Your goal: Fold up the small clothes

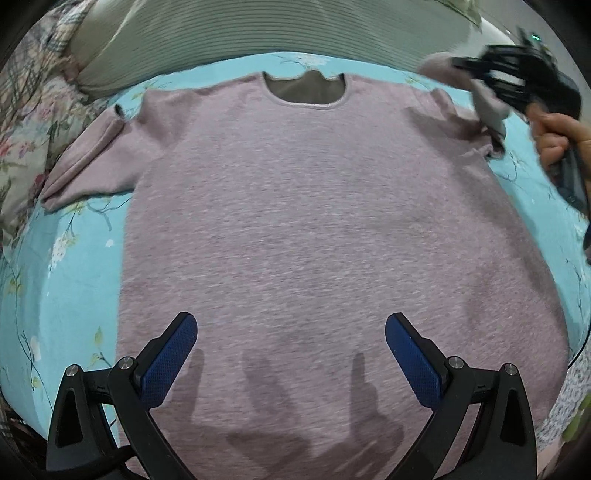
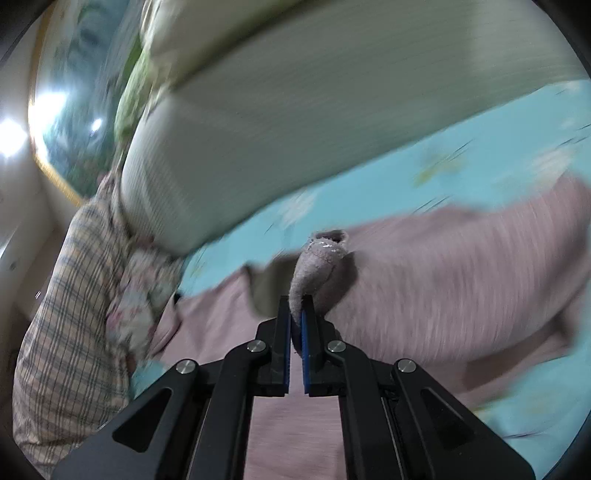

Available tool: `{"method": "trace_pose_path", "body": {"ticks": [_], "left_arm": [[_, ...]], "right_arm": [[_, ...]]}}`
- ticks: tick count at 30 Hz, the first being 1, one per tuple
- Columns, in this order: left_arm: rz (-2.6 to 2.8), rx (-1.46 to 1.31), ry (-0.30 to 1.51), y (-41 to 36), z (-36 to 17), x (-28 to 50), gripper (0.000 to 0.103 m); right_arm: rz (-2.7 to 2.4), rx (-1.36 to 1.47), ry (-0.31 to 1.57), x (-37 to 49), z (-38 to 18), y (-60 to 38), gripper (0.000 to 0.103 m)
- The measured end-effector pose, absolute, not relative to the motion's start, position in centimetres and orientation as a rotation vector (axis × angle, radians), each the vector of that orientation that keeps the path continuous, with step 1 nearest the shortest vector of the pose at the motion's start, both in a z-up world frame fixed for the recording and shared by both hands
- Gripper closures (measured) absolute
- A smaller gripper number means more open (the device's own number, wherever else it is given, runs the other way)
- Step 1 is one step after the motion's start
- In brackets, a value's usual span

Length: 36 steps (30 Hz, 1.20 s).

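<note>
A pale pink short-sleeved shirt (image 1: 314, 221) lies flat on a turquoise flowered sheet (image 1: 74, 266), neckline at the far side. My left gripper (image 1: 291, 354) hovers open over the shirt's near hem, with nothing between its blue pads (image 1: 173, 354). At the top right of the left wrist view my right gripper (image 1: 480, 75), held by a hand (image 1: 554, 136), has the shirt's right sleeve (image 1: 491, 107) lifted off the sheet. In the blurred right wrist view the right gripper (image 2: 296, 310) is shut on that sleeve's cuff (image 2: 314, 269), which sticks up between the jaws.
A ribbed pale-green pillow (image 1: 258, 33) lies along the far edge of the sheet. Flowered bedding (image 1: 22, 122) is bunched at the left. A checked cloth (image 2: 70, 314) sits at the left of the right wrist view. A patterned fabric (image 1: 576, 398) shows at the lower right.
</note>
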<state>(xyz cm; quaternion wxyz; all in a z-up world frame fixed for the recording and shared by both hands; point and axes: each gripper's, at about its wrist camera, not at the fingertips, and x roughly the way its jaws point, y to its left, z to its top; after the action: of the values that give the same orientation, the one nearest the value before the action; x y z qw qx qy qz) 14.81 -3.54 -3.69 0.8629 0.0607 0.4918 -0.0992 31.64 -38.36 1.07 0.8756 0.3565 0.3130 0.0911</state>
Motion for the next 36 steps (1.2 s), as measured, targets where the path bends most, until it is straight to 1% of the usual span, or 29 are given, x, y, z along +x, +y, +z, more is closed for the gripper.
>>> {"method": "trace_pose_path", "body": {"ticks": [8,12,13,14,15,16,18,19,25,28,29,31,32,33,34,35,36], "left_arm": [[-0.208,0.024,1.000,0.5,-3.3,16.5,0.001],[-0.210,-0.045,0.975,2.8,-3.1,18.6,0.001],[-0.212,-0.059,0.973,3.2,-3.2,19.1,0.001],[-0.218,-0.079,0.970,3.5,-3.1,19.7,0.001],[-0.227,-0.101,0.965,3.9,-3.1,20.5,0.002],[-0.236,-0.117,0.960,4.1,-3.1,21.0,0.002],[-0.261,-0.151,0.958,4.4,-3.0,22.4,0.002],[-0.278,-0.173,0.958,4.4,-3.1,23.7,0.002],[-0.338,-0.231,1.001,3.4,-4.9,31.2,0.002],[-0.342,-0.243,1.039,2.5,-5.9,35.2,0.007],[-0.352,-0.251,1.043,2.4,-6.1,36.4,0.012],[-0.376,-0.253,1.035,1.9,-6.4,38.0,0.030],[-0.386,-0.244,1.039,1.4,-6.7,38.7,0.052],[-0.393,-0.239,1.043,1.2,-6.9,39.2,0.077],[-0.407,-0.234,1.046,0.8,-7.0,39.7,0.090],[-0.410,-0.229,1.042,0.6,-6.9,39.7,0.094],[-0.397,-0.215,1.018,0.6,-6.3,39.5,0.095]], "right_arm": [[0.404,0.727,0.783,39.1,-2.0,-24.9,0.098],[0.440,0.749,0.800,40.6,-3.5,-22.6,0.097],[0.451,0.752,0.813,41.1,-3.8,-22.0,0.094],[0.457,0.758,0.828,41.4,-4.1,-21.7,0.094],[0.463,0.771,0.852,41.7,-4.4,-21.4,0.091],[0.469,0.787,0.871,41.8,-4.6,-21.2,0.083],[0.485,0.817,0.862,41.0,-4.4,-21.5,0.072],[0.479,0.821,0.851,40.3,-4.1,-21.9,0.070],[0.397,0.864,0.736,33.3,-1.4,-27.0,0.070],[0.350,0.866,0.687,29.0,-0.3,-29.1,0.070],[0.327,0.868,0.674,27.6,-0.1,-29.8,0.070],[0.272,0.880,0.646,25.0,0.1,-31.6,0.069],[0.238,0.883,0.634,23.7,0.2,-32.7,0.069],[0.207,0.881,0.626,22.7,0.2,-33.6,0.069],[0.184,0.875,0.623,22.2,0.3,-33.9,0.069],[0.146,0.864,0.616,21.3,0.5,-35.1,0.069],[0.116,0.855,0.611,20.8,0.7,-35.7,0.069]]}}
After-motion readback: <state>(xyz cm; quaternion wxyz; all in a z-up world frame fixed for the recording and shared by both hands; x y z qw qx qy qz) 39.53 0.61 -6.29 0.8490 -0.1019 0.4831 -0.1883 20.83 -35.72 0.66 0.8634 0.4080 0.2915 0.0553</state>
